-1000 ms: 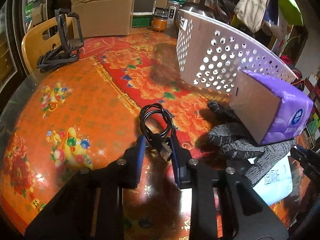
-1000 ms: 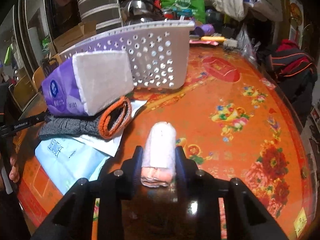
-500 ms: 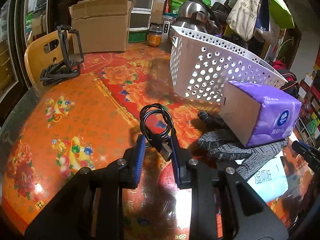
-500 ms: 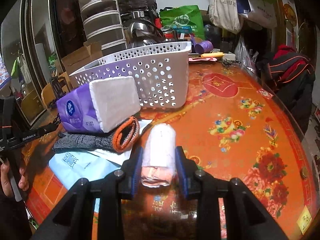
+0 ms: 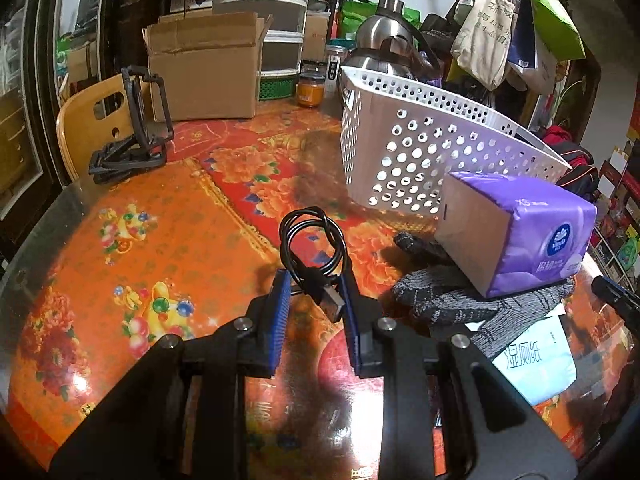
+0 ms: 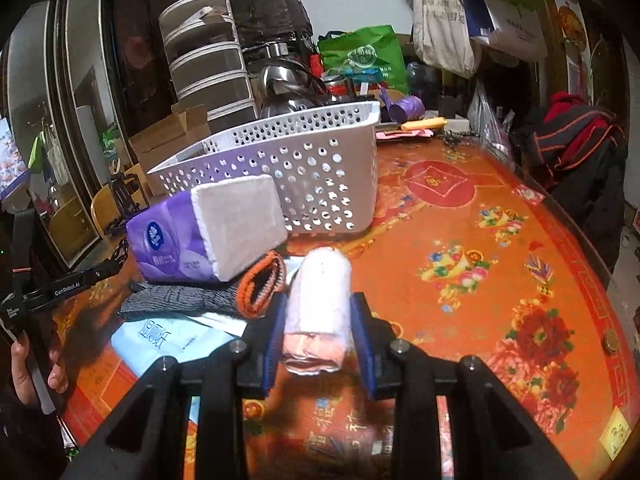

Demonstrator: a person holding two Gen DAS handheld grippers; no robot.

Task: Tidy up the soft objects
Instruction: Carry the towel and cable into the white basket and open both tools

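Observation:
My left gripper [image 5: 314, 300] is shut on a coiled black USB cable [image 5: 312, 246] and holds it above the table. My right gripper [image 6: 318, 320] is shut on a rolled pink-white towel [image 6: 320, 300] and holds it above the table. A white perforated basket [image 5: 416, 152] stands behind, also in the right wrist view [image 6: 304, 168]. A purple tissue pack [image 5: 520, 236] lies on a grey glove [image 5: 452, 300] with an orange cuff [image 6: 260, 284]. A pale blue wet-wipes pack [image 5: 532, 360] lies under the glove.
An orange floral table [image 5: 160, 240] carries a cardboard box [image 5: 204, 68], a black stand [image 5: 132, 148], a jar [image 5: 310, 90] and a steel kettle [image 5: 384, 44]. A wooden chair [image 5: 80, 124] stands at the left. Bags hang at the back right.
Both grippers have risen with their loads and tilted up, so more of the room shows. The objects on the table have not moved.

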